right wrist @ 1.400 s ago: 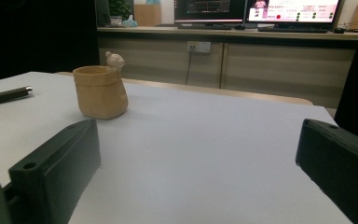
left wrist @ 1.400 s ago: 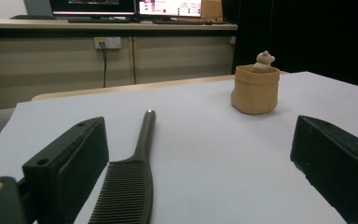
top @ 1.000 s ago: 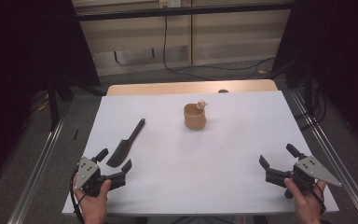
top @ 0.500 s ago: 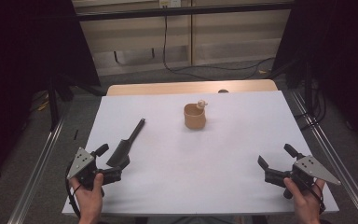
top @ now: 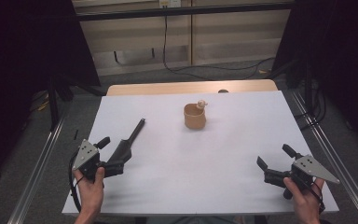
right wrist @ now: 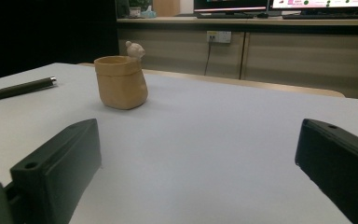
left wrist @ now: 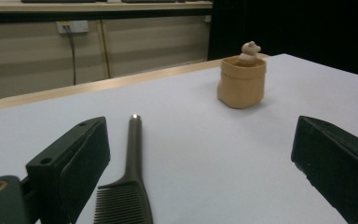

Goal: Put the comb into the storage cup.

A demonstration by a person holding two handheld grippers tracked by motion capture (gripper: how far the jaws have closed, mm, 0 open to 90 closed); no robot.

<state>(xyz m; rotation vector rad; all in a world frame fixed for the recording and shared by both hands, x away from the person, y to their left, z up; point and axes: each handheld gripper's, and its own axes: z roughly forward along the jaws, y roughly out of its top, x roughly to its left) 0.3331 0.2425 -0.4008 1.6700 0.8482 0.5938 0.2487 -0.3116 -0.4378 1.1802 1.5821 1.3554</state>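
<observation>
Comb [left wrist: 127,186] lies flat on the white table [top: 214,182] at its near left, handle pointing far toward the tan cup [top: 195,116], toothed end between the spread jaws of the left gripper [top: 114,161]. Closing there could go wrong: it sits close to one jaw, so that jaw may shove it sideways or pinch only the thin teeth, letting it tip or slip. Right gripper [top: 272,161] waits released and empty at the near right.
</observation>
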